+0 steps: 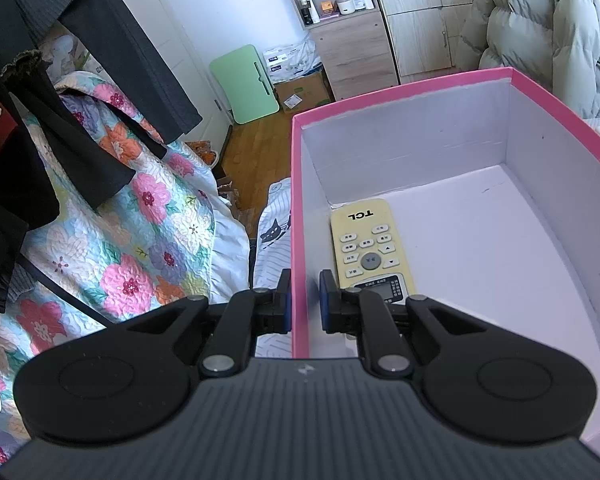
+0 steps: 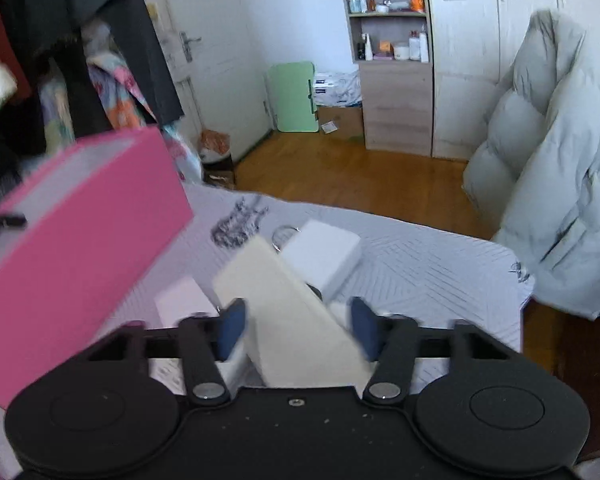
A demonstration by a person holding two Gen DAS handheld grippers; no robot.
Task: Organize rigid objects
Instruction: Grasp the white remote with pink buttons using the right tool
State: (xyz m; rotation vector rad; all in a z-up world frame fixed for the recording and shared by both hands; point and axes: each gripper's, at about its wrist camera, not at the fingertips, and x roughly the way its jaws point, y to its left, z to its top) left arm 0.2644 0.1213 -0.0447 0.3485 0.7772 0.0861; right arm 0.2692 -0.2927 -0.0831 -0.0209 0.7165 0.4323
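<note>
A pink box (image 1: 400,92) with a white inside holds a cream TCL remote (image 1: 370,250) by its left wall. My left gripper (image 1: 305,300) is shut on that left wall, one finger inside and one outside. In the right wrist view the pink box (image 2: 88,240) stands at the left on the bed. My right gripper (image 2: 298,326) is shut on a cream oblong remote-like object (image 2: 284,312), held tilted above the bed. A white box (image 2: 324,256) and a pale pink item (image 2: 182,300) lie on the sheet beyond it.
The bed has a grey striped sheet (image 2: 420,272). A floral quilt (image 1: 132,220) and dark hanging clothes (image 1: 80,80) are at the left. A grey puffer coat (image 2: 548,184) hangs at the right. Wood floor, a green folded table (image 2: 294,98) and a shelf cabinet (image 2: 392,60) lie beyond.
</note>
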